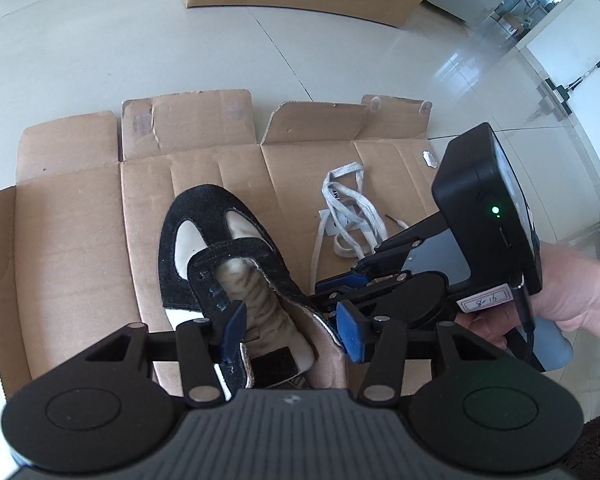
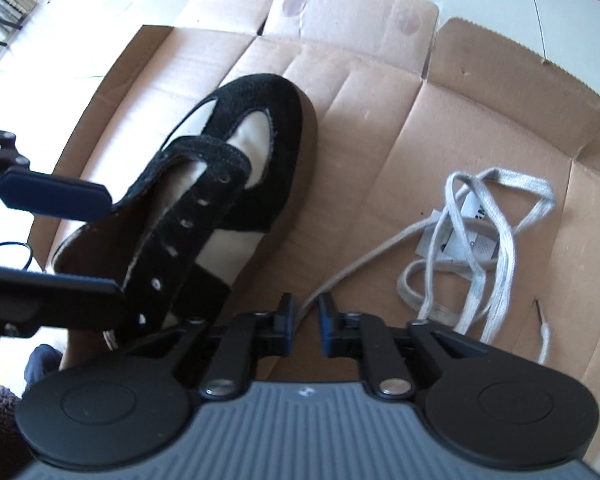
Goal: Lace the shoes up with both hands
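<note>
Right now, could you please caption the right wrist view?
Right tongs pinch the white shoelace beside the black shoe on cardboard.

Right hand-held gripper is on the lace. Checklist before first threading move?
1. Shoe steadied: left hand-held gripper has a pad on each side of the collar. Ok.
2. Right hand-held gripper shut on a strand of the shoelace. Ok.
3. Grip at the lace end: one lace tip lies free on the cardboard; the gripped part is hidden. Cannot tell.
4. Eyelets empty and in view. Ok.
5. Lace free to pull: the rest is a looped pile. Not ok.
</note>
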A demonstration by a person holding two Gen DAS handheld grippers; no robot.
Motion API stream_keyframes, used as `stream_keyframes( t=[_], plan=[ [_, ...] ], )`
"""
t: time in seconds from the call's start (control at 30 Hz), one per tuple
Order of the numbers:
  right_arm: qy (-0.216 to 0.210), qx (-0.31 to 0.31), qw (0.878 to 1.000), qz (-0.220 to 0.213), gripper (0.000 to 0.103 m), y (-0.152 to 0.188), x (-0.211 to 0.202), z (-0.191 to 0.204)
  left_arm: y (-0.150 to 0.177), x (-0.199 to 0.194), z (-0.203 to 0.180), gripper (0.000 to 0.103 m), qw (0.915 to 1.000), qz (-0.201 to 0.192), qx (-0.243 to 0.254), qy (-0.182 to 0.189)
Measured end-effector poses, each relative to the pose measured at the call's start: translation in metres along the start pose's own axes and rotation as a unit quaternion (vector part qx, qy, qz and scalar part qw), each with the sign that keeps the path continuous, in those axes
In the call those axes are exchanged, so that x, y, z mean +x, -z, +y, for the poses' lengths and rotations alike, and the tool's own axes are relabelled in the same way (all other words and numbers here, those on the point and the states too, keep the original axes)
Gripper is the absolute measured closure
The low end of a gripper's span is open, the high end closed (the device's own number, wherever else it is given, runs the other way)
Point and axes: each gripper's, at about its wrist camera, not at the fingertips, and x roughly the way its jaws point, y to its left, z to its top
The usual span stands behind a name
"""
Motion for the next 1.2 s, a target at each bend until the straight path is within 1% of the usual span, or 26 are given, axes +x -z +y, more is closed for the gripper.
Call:
stream_keyframes(
  t=[0.2,0.3,0.4,0.47,0.5,0.53,0.73,0.87,0.9,1.0,1.2],
  plan=[
    [-0.013,0.038,0.998,-0.041,0.101,-0.009,-0.020,-0.013,0.000,0.004,0.001,0.053,1.0000,0.000,-0.001,-0.001],
    [-0.036,0.064,0.995,-0.074,0.101,-0.014,-0.035,-0.019,0.000,0.003,0.001,0.053,1.0000,0.000,-0.003,-0.001],
    [-0.066,0.094,0.988,-0.107,0.101,-0.017,-0.048,-0.023,-0.002,0.004,0.002,0.060,0.9999,0.001,-0.013,0.011],
    [-0.083,0.108,0.983,-0.121,0.101,-0.020,-0.052,-0.025,-0.002,0.005,0.004,0.063,0.9995,0.006,-0.022,0.022],
    [-0.090,0.114,0.981,-0.126,0.101,-0.021,-0.053,-0.026,-0.002,0.006,0.005,0.069,0.9993,0.009,-0.025,0.027],
    [-0.096,0.119,0.980,-0.129,0.101,-0.022,-0.053,-0.027,-0.002,0.008,0.005,0.071,0.9992,0.012,-0.027,0.028],
    [-0.102,0.130,0.976,-0.144,0.100,-0.027,-0.058,-0.029,0.000,0.012,0.002,0.073,0.9990,0.017,-0.025,0.032],
    [-0.111,0.123,0.973,-0.158,0.100,-0.030,-0.064,-0.025,-0.001,0.013,0.002,0.074,0.9988,0.020,-0.029,0.034],
    [-0.113,0.117,0.973,-0.162,0.100,-0.047,-0.059,-0.020,-0.001,0.014,0.003,0.074,0.9987,0.020,-0.030,0.035],
    [-0.112,0.098,0.975,-0.166,0.100,-0.050,-0.056,-0.012,-0.001,0.014,0.003,0.074,0.9986,0.020,-0.033,0.038],
    [-0.114,0.098,0.975,-0.166,0.100,-0.050,-0.045,-0.011,0.000,0.014,0.004,0.074,0.9983,0.021,-0.035,0.043]
  ],
)
